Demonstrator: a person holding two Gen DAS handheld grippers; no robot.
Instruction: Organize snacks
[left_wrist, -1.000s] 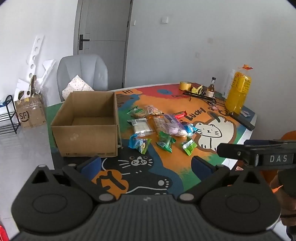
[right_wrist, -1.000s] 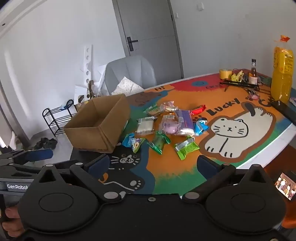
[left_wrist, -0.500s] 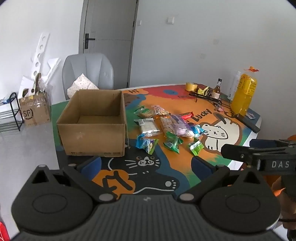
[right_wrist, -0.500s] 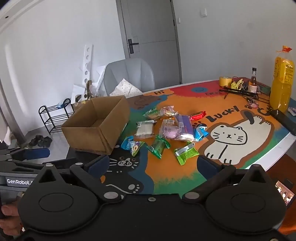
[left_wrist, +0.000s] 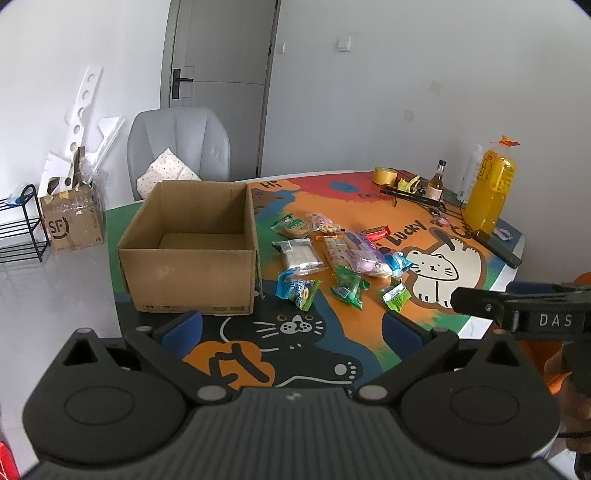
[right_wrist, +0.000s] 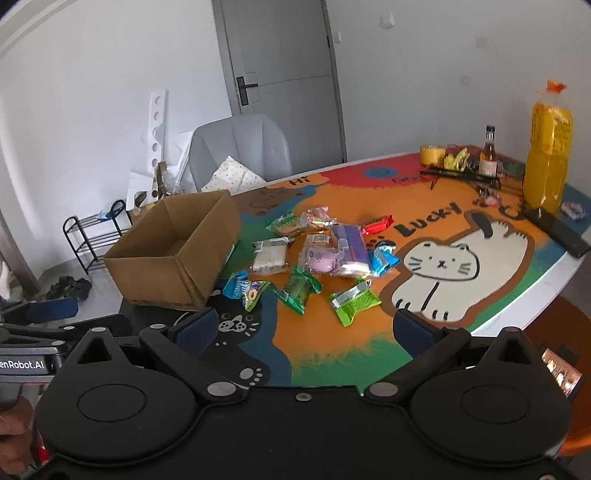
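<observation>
Both the left gripper (left_wrist: 291, 325) and right gripper (right_wrist: 303, 326) are wide open, holding nothing. The snacks (right_wrist: 314, 258) lie at 3 o'clock of the box (left_wrist: 192, 254). They look light, crinkly, slippery; pinch the middle.

The setting is judged to be a room in a home, part living space and part storage. A closed grey door (left_wrist: 221, 85) with a lever handle is set in plain white walls, with a wall switch (left_wrist: 343, 43) beside it. A grey padded chair (left_wrist: 177, 144) with a spotted cushion (left_wrist: 166, 173) is drawn up to a table (left_wrist: 491, 291) covered by a cartoon cat mat (left_wrist: 432, 269). A low black shoe rack (right_wrist: 92, 236) with footwear (right_wrist: 70, 288) beside it stands on a pale tiled floor (left_wrist: 44, 295). A taped courier carton (left_wrist: 72, 225) and white foam packing pieces (left_wrist: 83, 96) are left against the wall.
</observation>
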